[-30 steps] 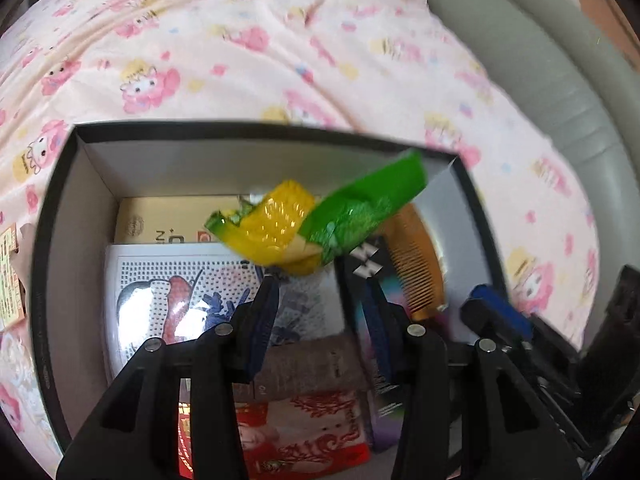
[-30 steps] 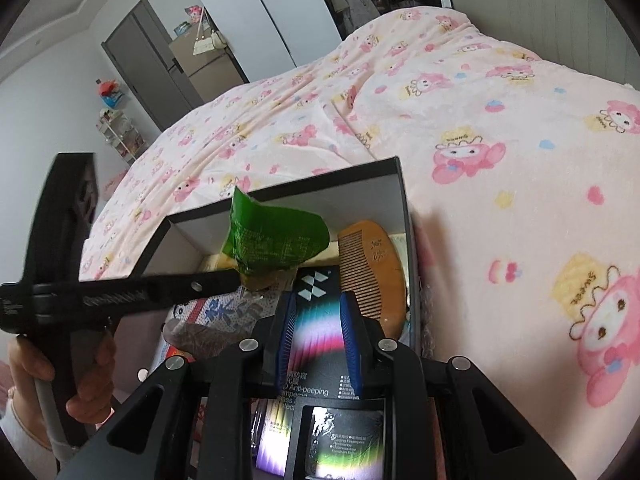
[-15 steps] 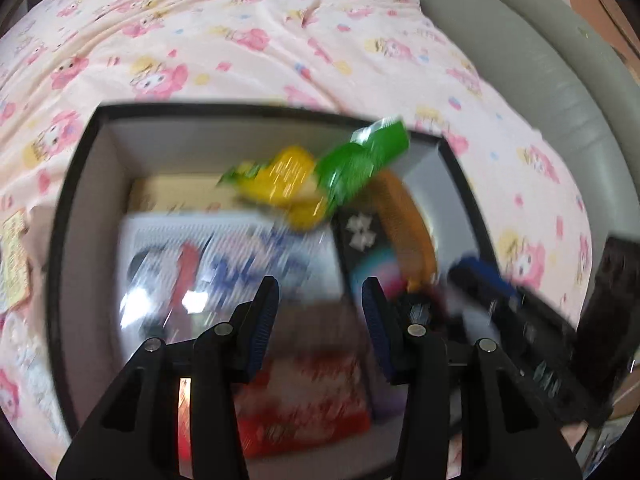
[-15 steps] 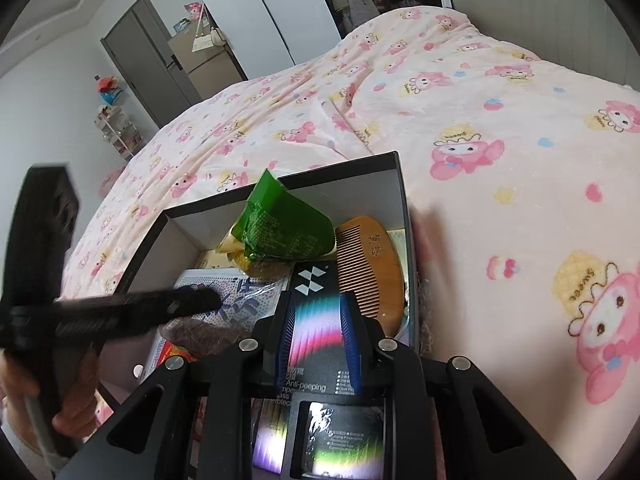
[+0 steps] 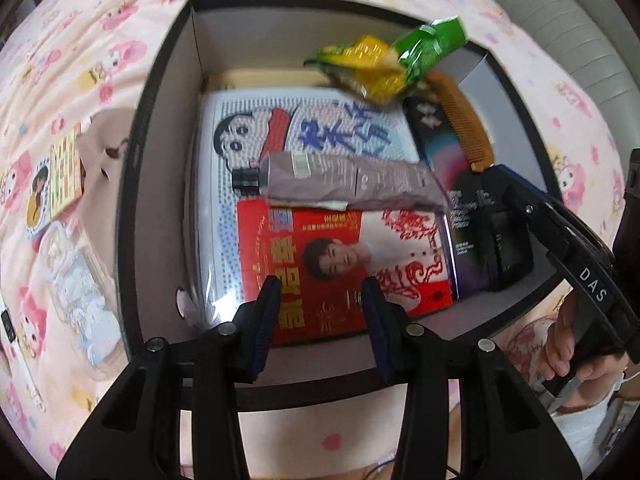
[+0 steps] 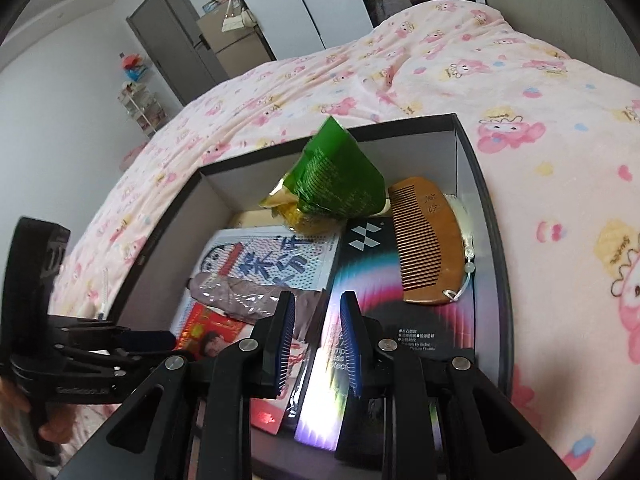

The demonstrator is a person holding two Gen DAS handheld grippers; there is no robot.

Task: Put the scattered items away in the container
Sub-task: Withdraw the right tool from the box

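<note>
Both hand-held grippers empty w/ jaws apart, left hand-held gripper [image 5: 320, 300] over the box [image 5: 160, 120], right hand-held gripper [image 6: 316, 328] too; green snack packet [image 5: 384, 64] upper right inside, light, crinkly, slippery, so pinch its sealed edge.

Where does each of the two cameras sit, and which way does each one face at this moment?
Left wrist: above the box's near edge, looking down into it; own open left gripper, plus the right gripper and its hand at right.
Right wrist: low over the box's near right corner, facing across the bed toward the door; own open right gripper, left gripper at left.
Shared: box, green snack packet, comb.
</note>
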